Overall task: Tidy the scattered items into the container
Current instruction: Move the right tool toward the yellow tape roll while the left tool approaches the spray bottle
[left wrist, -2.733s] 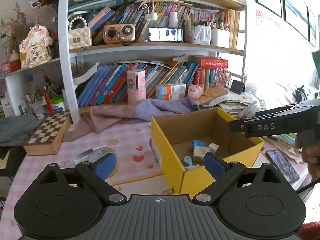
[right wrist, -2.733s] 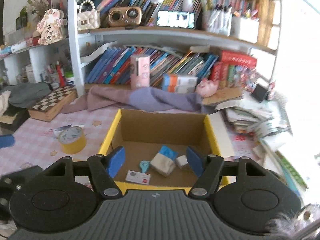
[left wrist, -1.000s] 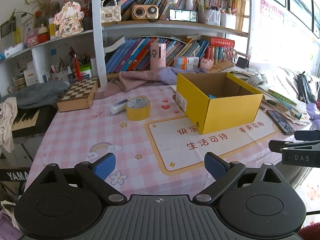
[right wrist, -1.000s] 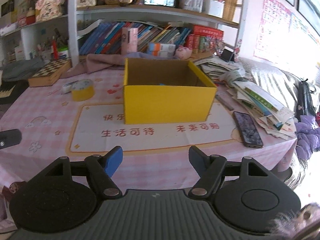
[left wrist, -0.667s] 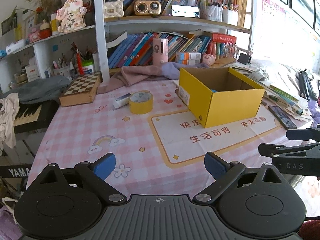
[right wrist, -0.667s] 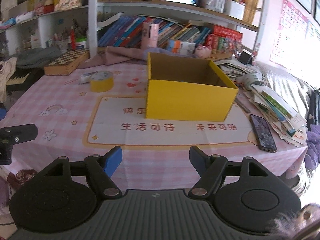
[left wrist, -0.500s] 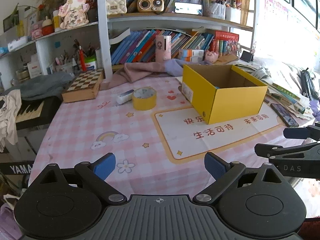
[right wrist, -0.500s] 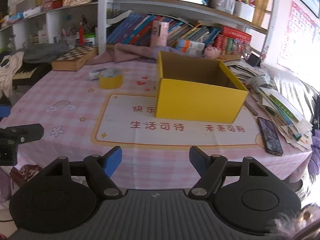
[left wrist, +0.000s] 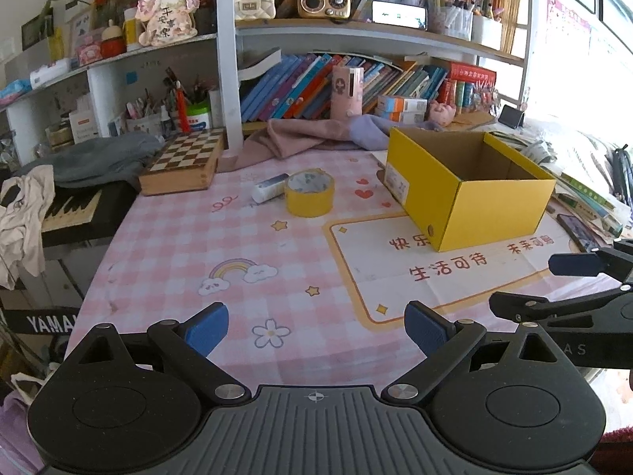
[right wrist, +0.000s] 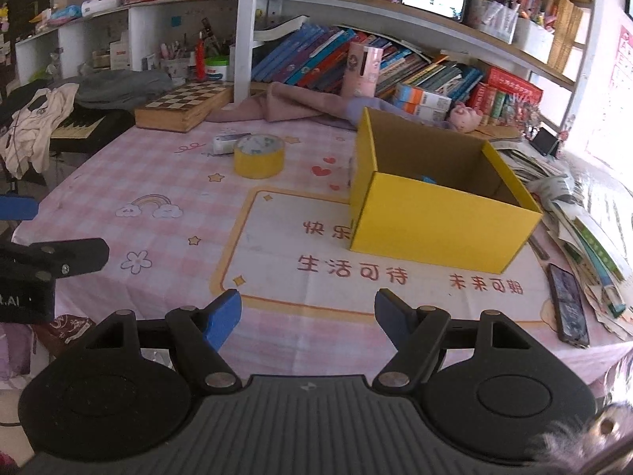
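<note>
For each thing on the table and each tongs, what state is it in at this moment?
Left tongs: open, empty, near the table edge.
Right tongs: open, empty, near the table edge.
Yellow box: upright, top open, something blue inside.
Yellow tape roll: lying flat, outside the box.
White tube: lying on its side beside the tape roll.
Chessboard box: closed.
Phone: lying flat, screen dark.

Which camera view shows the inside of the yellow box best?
The right wrist view: it looks down into the yellow box, and a blue item shows inside. The left wrist view shows the box from lower, only its brown inner walls, no contents.
</note>
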Tool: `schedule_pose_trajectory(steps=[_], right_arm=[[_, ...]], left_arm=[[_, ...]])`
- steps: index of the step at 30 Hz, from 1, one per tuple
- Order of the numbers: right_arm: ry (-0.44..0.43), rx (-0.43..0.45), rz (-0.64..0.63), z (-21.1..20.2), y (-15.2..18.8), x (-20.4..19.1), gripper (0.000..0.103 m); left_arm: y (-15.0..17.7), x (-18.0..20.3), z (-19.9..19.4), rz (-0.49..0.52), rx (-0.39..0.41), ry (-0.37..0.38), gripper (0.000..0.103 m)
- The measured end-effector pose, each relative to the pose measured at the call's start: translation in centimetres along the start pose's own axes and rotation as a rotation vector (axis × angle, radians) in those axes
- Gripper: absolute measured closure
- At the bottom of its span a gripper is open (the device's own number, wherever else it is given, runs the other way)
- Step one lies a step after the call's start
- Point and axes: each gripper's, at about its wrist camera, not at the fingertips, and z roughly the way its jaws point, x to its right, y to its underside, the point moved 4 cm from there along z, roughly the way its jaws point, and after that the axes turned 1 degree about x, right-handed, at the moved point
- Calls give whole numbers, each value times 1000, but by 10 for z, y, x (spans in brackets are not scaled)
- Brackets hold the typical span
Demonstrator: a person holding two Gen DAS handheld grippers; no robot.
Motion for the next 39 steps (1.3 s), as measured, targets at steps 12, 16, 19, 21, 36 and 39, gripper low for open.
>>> schedule_pose_trajectory(steps=[12,16,19,21,36,39], right_arm=[[-90,8,-53,64,-49,-8,30],[-124,9,-82,89,-68,-11,30],[-143,6,-93,110,-84,-12,30],[-153,5,-90,122,-93,-13,30],[-181,-49,-24,234,-159,-21,34],[-166,-68,-17,258,-169,-20,35]], left_arm=[[-35,-20,48,-6,2,-64,5],[-57,-30,66,-12,25,-83,5],[-74,-39,82,-17,39,-90,5],[-85,-44,94,-9,42,-102,5],[-132,-69,201,31,-16,-137,6],[-139,-77,217,21,-22,-146,6]])
